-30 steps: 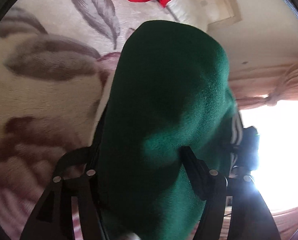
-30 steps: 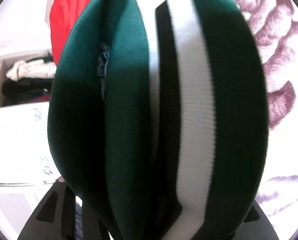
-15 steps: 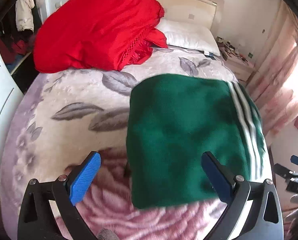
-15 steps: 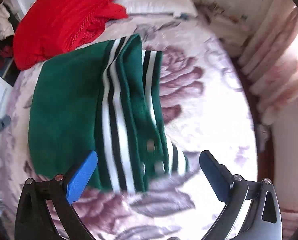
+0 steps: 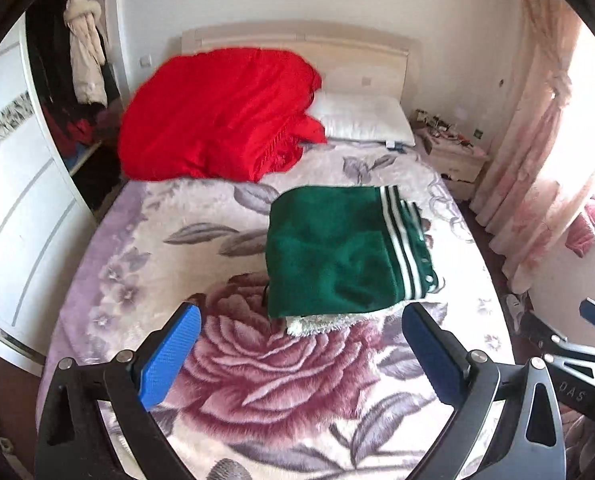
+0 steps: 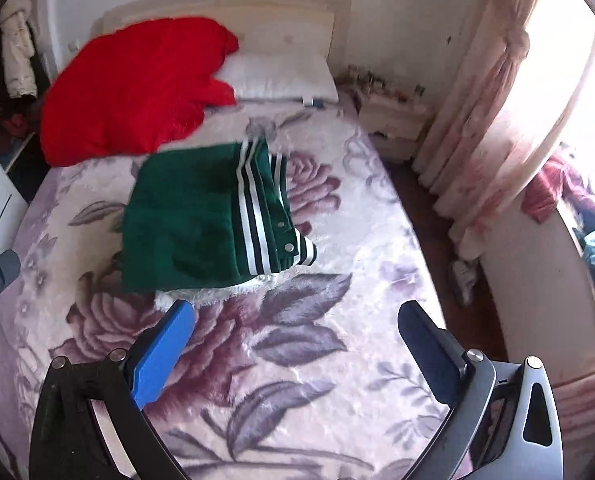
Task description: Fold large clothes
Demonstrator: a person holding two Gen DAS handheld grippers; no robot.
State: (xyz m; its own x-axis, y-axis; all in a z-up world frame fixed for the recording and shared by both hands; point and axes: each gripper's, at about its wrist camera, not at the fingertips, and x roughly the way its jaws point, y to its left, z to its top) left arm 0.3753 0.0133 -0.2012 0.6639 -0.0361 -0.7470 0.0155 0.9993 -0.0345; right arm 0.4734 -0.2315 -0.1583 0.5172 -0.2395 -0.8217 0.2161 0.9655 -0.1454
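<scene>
The bed's plush floral blanket (image 5: 145,264) is lying under both claws. Folded green striped fleece-lined jacket (image 5: 337,256) is sitting just ahead of them. Left claw (image 5: 301,352) and right claw (image 6: 297,348) are both gaping wide, gripping nothing.

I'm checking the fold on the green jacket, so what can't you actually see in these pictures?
- Green jacket: underside and inner layers, both views, covered by its top layer.
- White fleece: mostly tucked beneath the jacket.
- Nightstand clutter: too small, left view.
- Window side: overexposed.
</scene>
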